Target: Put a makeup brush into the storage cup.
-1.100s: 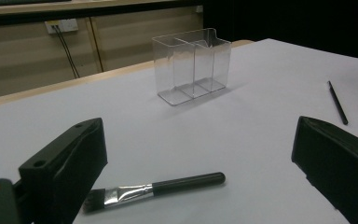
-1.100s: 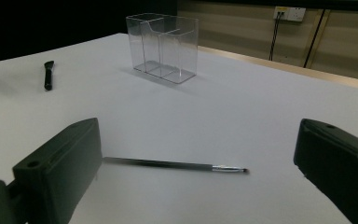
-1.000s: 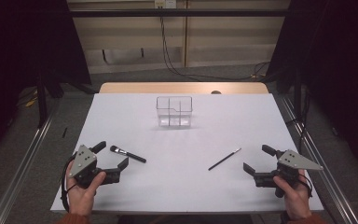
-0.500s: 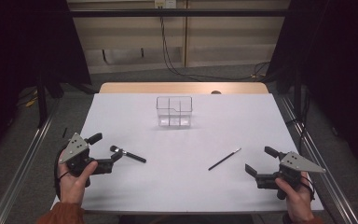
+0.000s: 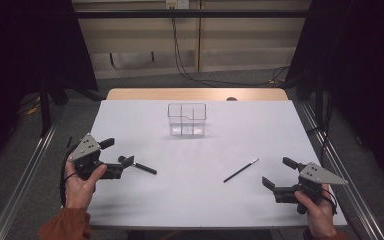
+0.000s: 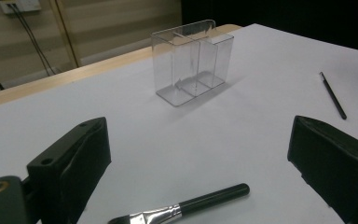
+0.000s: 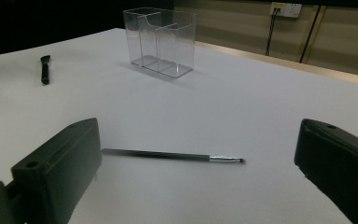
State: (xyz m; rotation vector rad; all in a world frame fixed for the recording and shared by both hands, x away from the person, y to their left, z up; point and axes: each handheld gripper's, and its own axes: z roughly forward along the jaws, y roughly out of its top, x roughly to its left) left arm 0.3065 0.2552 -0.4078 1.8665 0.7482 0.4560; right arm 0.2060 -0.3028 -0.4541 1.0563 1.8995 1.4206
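Observation:
A clear divided organizer (image 5: 186,120) stands mid-table toward the far side. A short black makeup brush (image 5: 141,167) lies at the left. My left gripper (image 5: 117,157) is open with the brush's head end between its jaws. In the left gripper view the brush (image 6: 191,207) lies low between the spread jaws of the left gripper (image 6: 200,140), with the organizer (image 6: 193,60) beyond. A thin black brush (image 5: 240,170) lies at the right, just ahead of my open right gripper (image 5: 279,173). In the right gripper view the thin brush (image 7: 168,155) lies before the right gripper (image 7: 200,135).
The white table sheet (image 5: 205,200) ends at a wooden strip (image 5: 195,94) along the far edge. Metal rails (image 5: 25,175) run down both sides of the table. The thin brush (image 6: 333,95) also appears far right in the left gripper view.
My left gripper has moved forward and swung right, bringing its open jaws around the short brush's head end. The right gripper has hardly moved. Both brushes lie where they were.

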